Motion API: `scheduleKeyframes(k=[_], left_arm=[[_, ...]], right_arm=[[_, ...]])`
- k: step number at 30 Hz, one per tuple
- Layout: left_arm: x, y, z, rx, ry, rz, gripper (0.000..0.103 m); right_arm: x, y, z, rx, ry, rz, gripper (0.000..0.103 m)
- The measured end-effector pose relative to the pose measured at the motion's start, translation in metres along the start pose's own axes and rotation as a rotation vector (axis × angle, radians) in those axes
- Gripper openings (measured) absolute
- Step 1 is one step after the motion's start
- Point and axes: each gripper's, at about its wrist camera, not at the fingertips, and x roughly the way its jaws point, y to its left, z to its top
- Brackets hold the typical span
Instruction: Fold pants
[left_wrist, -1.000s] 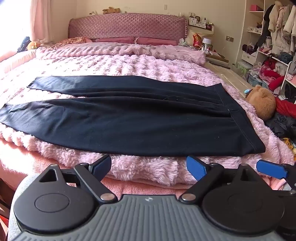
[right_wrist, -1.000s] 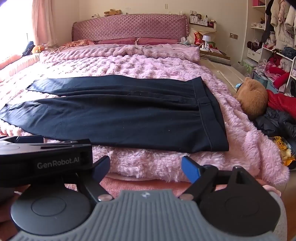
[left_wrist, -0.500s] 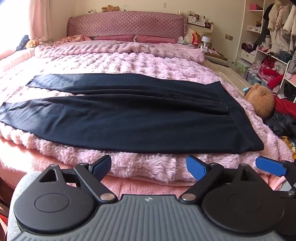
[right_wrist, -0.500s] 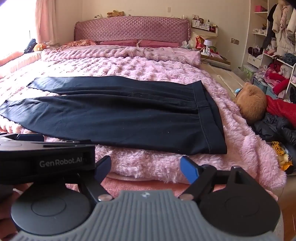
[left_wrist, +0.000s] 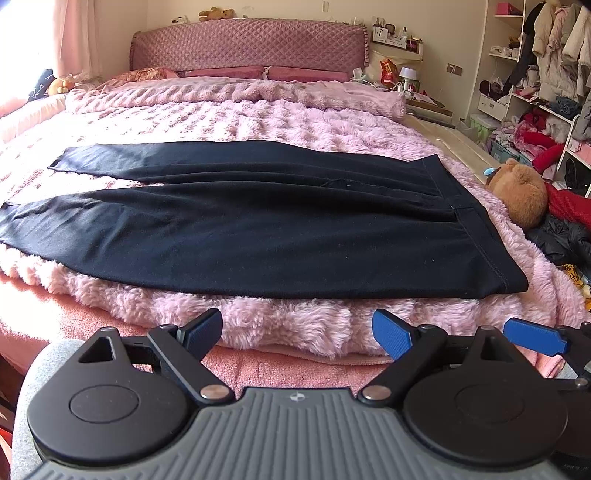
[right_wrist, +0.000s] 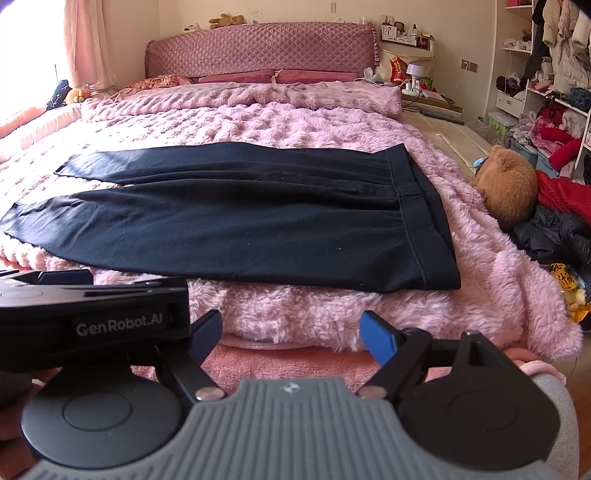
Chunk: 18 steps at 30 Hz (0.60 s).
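Black pants (left_wrist: 258, 229) lie flat across a fluffy pink blanket (left_wrist: 295, 122) on the bed, near its front edge, long axis running left to right, waistband (right_wrist: 421, 221) to the right, legs to the left. Bare blanket stretches beyond them toward the headboard (right_wrist: 258, 48). Left gripper (left_wrist: 297, 332) and right gripper (right_wrist: 291, 334) hover before the bed edge, jaws wide, holding nothing. A teddy bear (left_wrist: 521, 192) sits beside the bed, right.

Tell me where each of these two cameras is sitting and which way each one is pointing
Left wrist: rides the open left tool at the bed's foot, facing the flat black fabric pants; the right tool's blue pad shows at right.
Right wrist: rides the open right tool alongside, facing the headboard; the left tool's black body shows at left.
Shared: pants, fluffy pink blanket, brown teddy bear.
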Motion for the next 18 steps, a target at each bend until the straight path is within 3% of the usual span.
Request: scheduleKeyframes(k=[18], left_arm=[[0.0006, -0.0014, -0.0021, 0.01, -0.019, 0.005, 0.103]], right_arm=[[0.0003, 0.0014, -0.002, -0.014, -0.003, -0.007, 0.078]])
